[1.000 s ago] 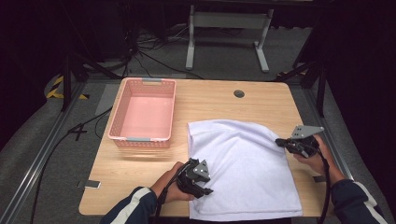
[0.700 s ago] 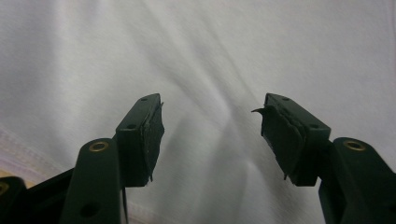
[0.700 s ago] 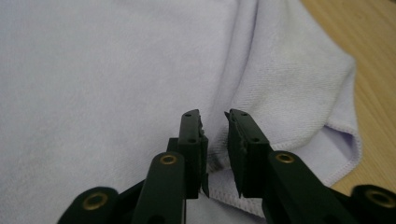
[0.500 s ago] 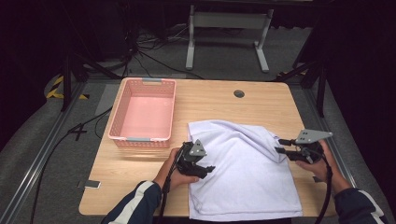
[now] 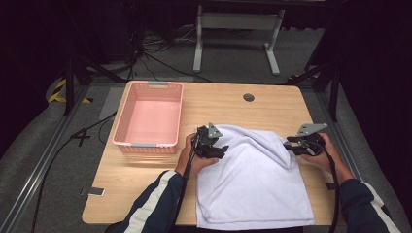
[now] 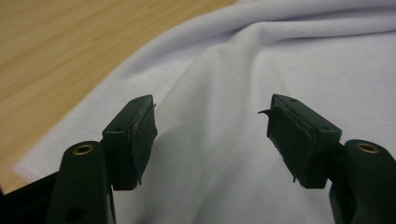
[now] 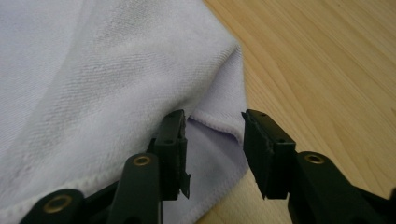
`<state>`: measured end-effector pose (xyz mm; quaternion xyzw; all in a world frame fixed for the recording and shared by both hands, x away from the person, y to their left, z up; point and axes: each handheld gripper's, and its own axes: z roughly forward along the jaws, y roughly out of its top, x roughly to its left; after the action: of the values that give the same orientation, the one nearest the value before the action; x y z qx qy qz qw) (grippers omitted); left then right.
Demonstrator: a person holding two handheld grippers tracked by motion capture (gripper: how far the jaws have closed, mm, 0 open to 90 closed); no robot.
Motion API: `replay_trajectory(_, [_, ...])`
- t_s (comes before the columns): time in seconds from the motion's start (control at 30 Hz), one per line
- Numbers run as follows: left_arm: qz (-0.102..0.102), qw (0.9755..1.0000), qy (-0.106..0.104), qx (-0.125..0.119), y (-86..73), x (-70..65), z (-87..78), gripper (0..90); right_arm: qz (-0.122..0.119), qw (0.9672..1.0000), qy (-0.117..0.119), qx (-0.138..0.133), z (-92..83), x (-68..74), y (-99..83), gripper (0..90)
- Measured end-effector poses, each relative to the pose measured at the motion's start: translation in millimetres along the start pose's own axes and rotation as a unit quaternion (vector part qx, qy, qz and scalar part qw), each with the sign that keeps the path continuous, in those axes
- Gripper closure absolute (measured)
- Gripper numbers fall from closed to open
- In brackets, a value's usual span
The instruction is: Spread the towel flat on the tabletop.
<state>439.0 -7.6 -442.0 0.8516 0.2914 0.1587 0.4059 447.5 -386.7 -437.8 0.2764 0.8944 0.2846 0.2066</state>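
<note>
Letting go of the folded towel (image 5: 252, 184)

Both grippers, left (image 5: 222, 149) and right (image 5: 287, 145), are opening, jaws empty; the fold is lying done.

A light wooden table (image 5: 233, 104) carries two things — a pink plastic basket (image 5: 149, 118) at its left side, and a white towel (image 5: 257, 182) spread over the near right part, its front edge reaching the table's near edge. A small round grommet (image 5: 248, 97) sits in the far tabletop.
</note>
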Motion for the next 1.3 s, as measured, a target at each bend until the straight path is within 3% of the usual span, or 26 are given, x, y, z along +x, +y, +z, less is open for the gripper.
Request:
replay_trajectory(0.1, [-0.009, 0.9999, 0.006, 0.01, 1.1, 6.3, 7.9, 31.2, -0.005, 0.9998, 0.013, 0.014, 7.9, 1.8, 2.1, 53.9])
replay_trajectory(0.17, [-0.01, 0.9998, -0.001, 0.015, 1.0, 8.7, 11.8, 38.4, 0.0, 0.9998, 0.02, 0.008, 9.8, 0.9, 2.9, 55.3])
replay_trajectory(0.2, [-0.005, 0.9998, 0.003, 0.021, 0.8, 9.5, 13.4, 38.0, 0.003, 0.9998, 0.02, 0.007, 11.0, -0.6, 3.0, 58.3])
replay_trajectory(0.23, [-0.01, 0.9991, 0.0, 0.04, -1.6, 11.2, 18.8, 47.9, 0.006, 0.9999, 0.013, 0.003, 12.4, -2.5, 2.9, 70.4])
replay_trajectory(0.27, [-0.01, 0.9991, 0.0, 0.04, -1.6, 11.2, 18.8, 49.3, 0.006, 0.9999, 0.013, 0.003, 12.4, -2.5, 2.9, 70.4])
replay_trajectory(0.3, [-0.015, 0.9982, -0.001, 0.058, -6.4, 14.0, 24.5, 52.1, 0.007, 0.9998, 0.019, -0.002, 13.7, -4.0, 2.8, 82.0])
replay_trajectory(0.37, [-0.023, 0.9982, -0.008, 0.055, -9.1, 16.5, 25.1, 52.1, 0.008, 0.9998, 0.017, -0.002, 13.7, -4.5, 2.8, 87.2])
replay_trajectory(0.43, [-0.025, 0.9981, -0.011, 0.055, -9.4, 19.0, 24.0, 54.4, 0.025, 0.9996, 0.004, -0.011, 10.2, -8.0, 2.6, 88.4])
replay_trajectory(0.5, [-0.023, 0.998, -0.014, 0.058, -9.1, 19.5, 23.9, 55.4, 0.05, 0.998, -0.027, -0.029, 2.1, -14.9, 1.2, 88.6])
replay_trajectory(0.57, [-0.027, 0.998, -0.013, 0.056, -9.4, 18.3, 24.1, 55.2, 0.085, 0.9942, -0.046, -0.047, -8.6, -23.4, -1.9, 88.7])
replay_trajectory(0.63, [-0.02, 0.998, -0.014, 0.059, -9.2, 18.0, 23.4, 53.7, 0.113, 0.9912, -0.009, -0.068, -19.0, -26.7, -5.2, 85.2])
replay_trajectory(0.7, [-0.022, 0.9982, -0.016, 0.054, -8.9, 18.5, 22.1, 49.5, 0.113, 0.9905, -0.003, -0.078, -29.9, -21.2, -6.7, 78.9])
replay_trajectory(0.77, [-0.023, 0.9985, -0.021, 0.044, -8.1, 19.4, 19.2, 47.7, 0.119, 0.9877, 0.037, -0.094, -39.8, -14.7, -7.3, 68.8])
replay_trajectory(0.87, [-0.031, 0.9991, -0.015, 0.025, -5.3, 20.5, 13.7, 43.9, 0.107, 0.9882, 0.056, -0.094, -47.8, -0.7, -5.1, 58.8])
replay_trajectory(0.93, [-0.021, 0.9995, 0.004, 0.025, -3.1, 20.1, 12.0, 40.0, 0.105, 0.9887, 0.065, -0.085, -48.1, 9.0, -3.9, 53.8])
replay_trajectory(1.0, [-0.03, 0.9994, 0.009, 0.016, -2.3, 20.1, 11.7, 35.5, 0.106, 0.9885, 0.076, -0.077, -44.8, 15.9, -4.2, 49.6])
replay_trajectory(1.07, [-0.029, 0.9992, 0.017, 0.021, 0.2, 21.0, 12.7, 32.5, 0.111, 0.989, 0.079, -0.058, -38.4, 20.8, -4.9, 43.0])
replay_trajectory(1.23, [-0.034, 0.9983, 0.041, 0.022, 5.3, 25.8, 17.3, 30.7, 0.121, 0.9899, 0.071, -0.02, -24.8, 22.7, -8.5, 39.7])
replay_trajectory(1.27, [-0.03, 0.9973, 0.061, 0.028, 5.2, 29.3, 19.4, 30.6, 0.124, 0.9898, 0.069, -0.014, -22.2, 23.0, -9.1, 38.8])
replay_trajectory(1.3, [-0.041, 0.9968, 0.063, 0.026, 3.8, 31.1, 22.2, 30.7, 0.127, 0.9893, 0.072, -0.003, -17.8, 22.9, -10.4, 40.0])
